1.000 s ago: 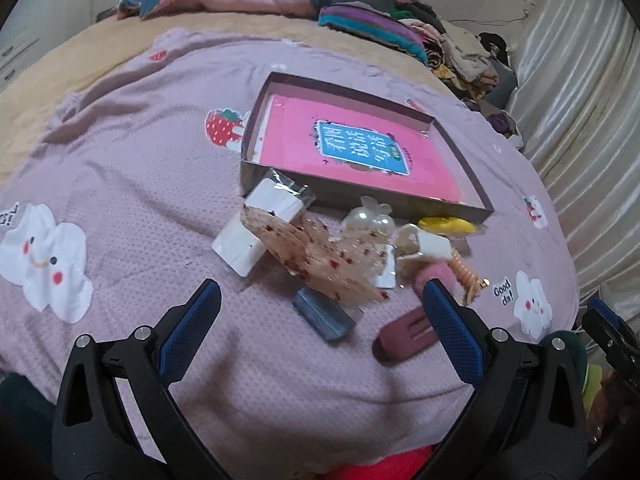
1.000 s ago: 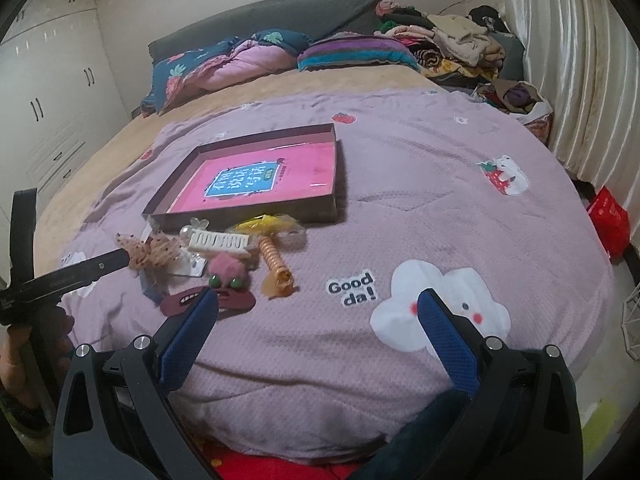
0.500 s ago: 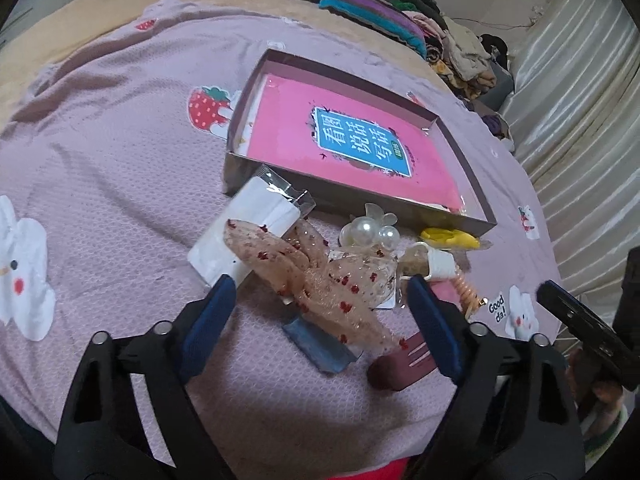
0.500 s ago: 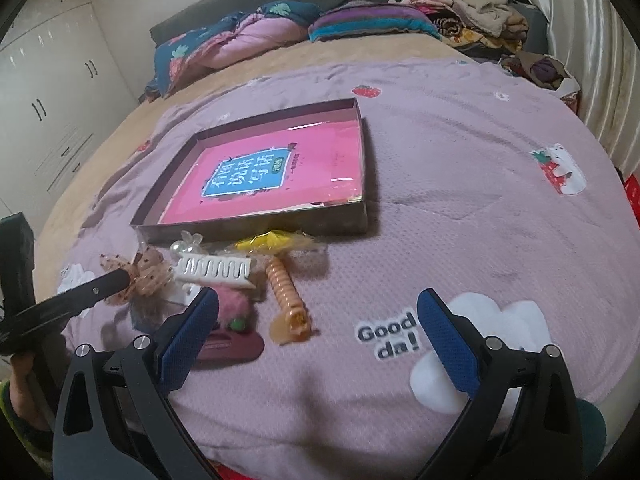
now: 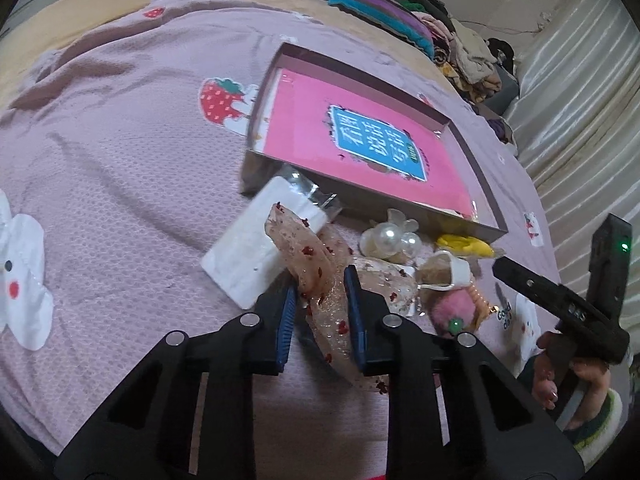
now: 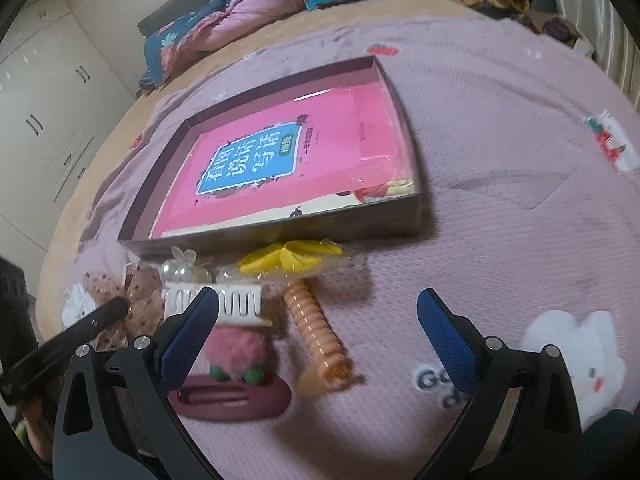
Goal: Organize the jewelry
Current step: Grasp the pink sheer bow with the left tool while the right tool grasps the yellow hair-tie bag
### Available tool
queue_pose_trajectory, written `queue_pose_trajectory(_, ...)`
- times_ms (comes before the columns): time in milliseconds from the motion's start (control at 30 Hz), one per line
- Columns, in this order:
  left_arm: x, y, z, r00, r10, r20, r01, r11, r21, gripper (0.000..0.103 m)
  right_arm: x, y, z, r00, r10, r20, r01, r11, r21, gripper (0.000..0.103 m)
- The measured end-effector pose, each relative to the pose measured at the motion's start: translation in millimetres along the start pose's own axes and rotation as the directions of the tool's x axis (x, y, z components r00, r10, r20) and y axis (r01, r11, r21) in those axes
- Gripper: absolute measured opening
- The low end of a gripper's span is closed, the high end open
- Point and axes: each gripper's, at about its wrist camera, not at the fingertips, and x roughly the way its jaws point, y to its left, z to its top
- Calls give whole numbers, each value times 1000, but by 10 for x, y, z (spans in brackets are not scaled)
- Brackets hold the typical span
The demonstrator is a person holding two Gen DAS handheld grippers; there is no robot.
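Note:
A shallow dark box (image 5: 372, 72) (image 6: 416, 216) with a pink book inside lies on the purple bedspread. A pile of hair accessories sits in front of it. My left gripper (image 5: 320, 292) is shut on a sheer beige bow with red dots (image 5: 320, 264). Beside it lie a white packet (image 5: 256, 248), a pearl clip (image 5: 394, 236), a yellow bow (image 5: 464, 245) (image 6: 292, 260) and a pink pompom clip (image 5: 452, 312). My right gripper (image 6: 318, 320) is open above an orange spiral clip (image 6: 316, 336), near a white claw clip (image 6: 236, 304), the pompom (image 6: 236, 350) and a maroon snap clip (image 6: 232, 398).
Folded bedding and pillows (image 6: 240, 12) lie at the bed's far end, with a clothes pile (image 5: 472, 56) by the curtain. White wardrobe doors (image 6: 44, 92) stand at the left. The right gripper's body (image 5: 560, 304) shows in the left wrist view.
My left gripper has come down onto the pile and shut on the dotted bow. My right gripper has moved closer to the orange spiral clip and stayed open.

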Motion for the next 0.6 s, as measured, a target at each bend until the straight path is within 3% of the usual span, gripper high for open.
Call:
queue_pose_trajectory(233, -164, 89, 33, 999, 7, 34, -7, 1000, -16, 13, 256, 70, 89, 1000, 16, -24, -15, 999, 30, 97)
queue_pose_trajectory(433, -258, 97, 74, 999, 2, 50, -1, 1000, -12, 12, 337, 75, 134, 999, 37, -1, -36, 998, 59, 58)
queue_pose_trajectory(600, -320, 37, 86, 998, -13, 57, 13, 1000, 4, 12, 239, -8, 113, 998, 60, 28, -61, 996, 64, 44)
